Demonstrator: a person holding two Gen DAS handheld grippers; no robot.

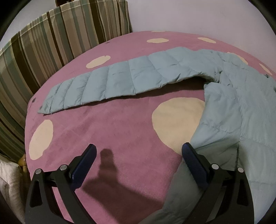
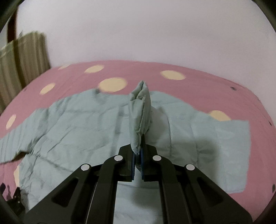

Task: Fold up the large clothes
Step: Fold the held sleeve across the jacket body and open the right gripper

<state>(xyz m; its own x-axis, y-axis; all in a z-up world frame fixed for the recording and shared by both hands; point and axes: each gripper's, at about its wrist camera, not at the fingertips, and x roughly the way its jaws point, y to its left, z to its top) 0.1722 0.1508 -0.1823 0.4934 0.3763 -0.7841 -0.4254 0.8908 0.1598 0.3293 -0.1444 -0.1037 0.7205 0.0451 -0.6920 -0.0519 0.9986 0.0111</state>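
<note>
A pale blue-green quilted jacket [image 2: 77,129] lies spread on a pink bedspread [image 2: 198,89] with cream dots. My right gripper [image 2: 138,153] is shut on a folded padded end of the jacket [image 2: 140,110], which sticks up above the jacket's body. In the left wrist view one sleeve [image 1: 120,77] stretches out flat to the left, and the jacket's body [image 1: 241,112] lies at the right. My left gripper [image 1: 138,149] is open over the bedspread [image 1: 120,124], with nothing between its fingers. Its right finger [image 1: 193,160] is at the jacket's lower edge.
Striped cushions [image 1: 43,51] stand at the bed's left end against a plain pale wall [image 1: 189,15]. The bed's left edge drops away beside them. A dark wooden strip [image 2: 12,25] shows far left in the right wrist view.
</note>
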